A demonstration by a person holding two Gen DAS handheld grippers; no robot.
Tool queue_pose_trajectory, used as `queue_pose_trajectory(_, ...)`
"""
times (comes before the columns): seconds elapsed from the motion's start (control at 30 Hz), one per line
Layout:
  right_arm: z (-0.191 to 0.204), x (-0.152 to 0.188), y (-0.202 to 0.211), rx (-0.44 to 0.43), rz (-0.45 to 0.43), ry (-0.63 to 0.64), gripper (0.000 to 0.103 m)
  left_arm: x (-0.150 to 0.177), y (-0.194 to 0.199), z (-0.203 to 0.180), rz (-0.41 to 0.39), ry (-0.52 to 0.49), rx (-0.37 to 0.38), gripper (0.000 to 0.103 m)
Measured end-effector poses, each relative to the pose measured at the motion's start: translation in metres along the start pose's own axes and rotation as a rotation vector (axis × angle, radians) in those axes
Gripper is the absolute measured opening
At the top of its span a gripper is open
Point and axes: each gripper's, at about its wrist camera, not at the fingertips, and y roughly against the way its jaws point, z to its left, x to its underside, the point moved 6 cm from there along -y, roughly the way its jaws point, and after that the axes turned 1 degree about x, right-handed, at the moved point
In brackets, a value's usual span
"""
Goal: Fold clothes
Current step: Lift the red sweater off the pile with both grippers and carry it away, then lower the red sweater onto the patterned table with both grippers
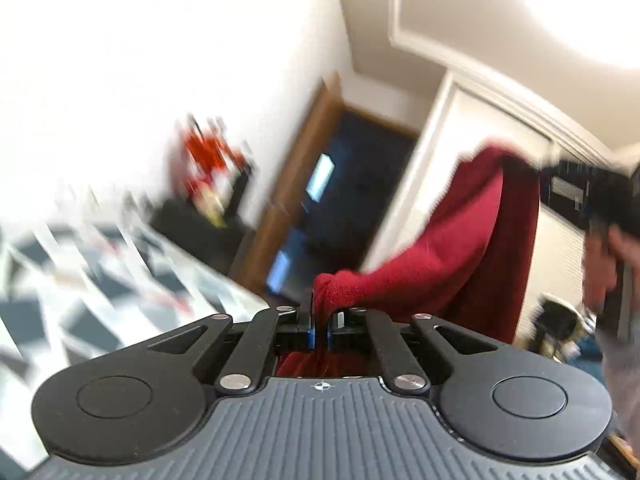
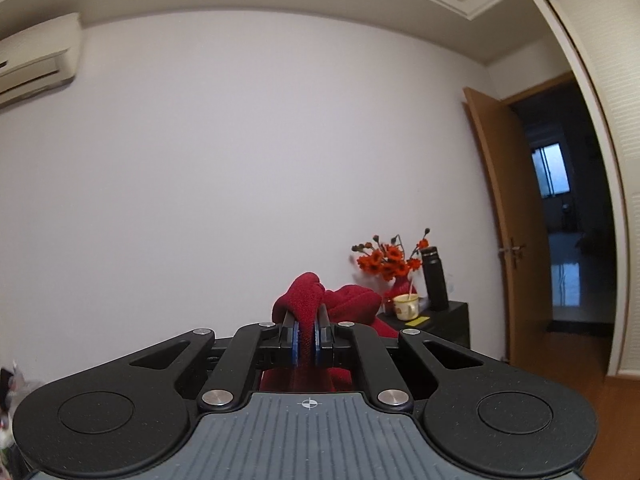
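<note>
A dark red fleecy garment [image 1: 460, 248] hangs in the air, stretched between both grippers. My left gripper [image 1: 319, 322] is shut on a bunched edge of it, and the cloth runs up and to the right to my right gripper [image 1: 592, 192], seen blurred at the right edge with the person's hand. In the right wrist view my right gripper [image 2: 306, 334] is shut on a fold of the red garment [image 2: 320, 300], which bulges above the fingers. The left wrist view is motion-blurred.
A bed with a black-and-white geometric cover [image 1: 100, 280] lies at lower left. A black cabinet [image 2: 444, 320] holds orange flowers [image 2: 388, 260], a cup [image 2: 406, 306] and a dark bottle [image 2: 434, 278]. A wooden door [image 2: 500, 220] stands open at the right.
</note>
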Motion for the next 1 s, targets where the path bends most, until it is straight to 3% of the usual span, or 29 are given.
queue_pose_trajectory(0.2,0.012,-0.019,-0.114,-0.133,-0.052,-0.001,0.006,-0.094,-0.002,0.024,-0.198,-0.125,-0.212,0.005)
queue_pose_trajectory(0.37,0.016,-0.045,-0.211,-0.339,-0.141,-0.017,0.007,-0.153,0.007,0.016,-0.309,-0.210,-0.381,0.005)
queue_pose_trajectory(0.53,0.007,-0.065,-0.308,-0.585,-0.166,-0.066,0.007,-0.179,-0.020,0.003,-0.374,-0.283,-0.587,0.005)
queue_pose_trajectory(0.67,-0.003,-0.069,-0.385,-0.721,-0.099,-0.045,0.007,-0.185,-0.057,0.000,-0.383,-0.307,-0.768,0.005)
queue_pose_trajectory(0.8,-0.009,-0.055,-0.461,-0.787,-0.008,0.002,0.007,-0.173,-0.098,0.025,-0.358,-0.250,-0.898,0.005)
queue_pose_trajectory(0.9,-0.004,-0.020,-0.518,-0.820,0.112,0.028,0.007,-0.146,-0.120,0.059,-0.295,-0.155,-0.990,0.005)
queue_pose_trajectory(1.0,0.012,0.040,-0.565,-0.836,0.255,0.076,0.007,-0.102,-0.134,0.099,-0.192,-0.036,-1.074,0.005)
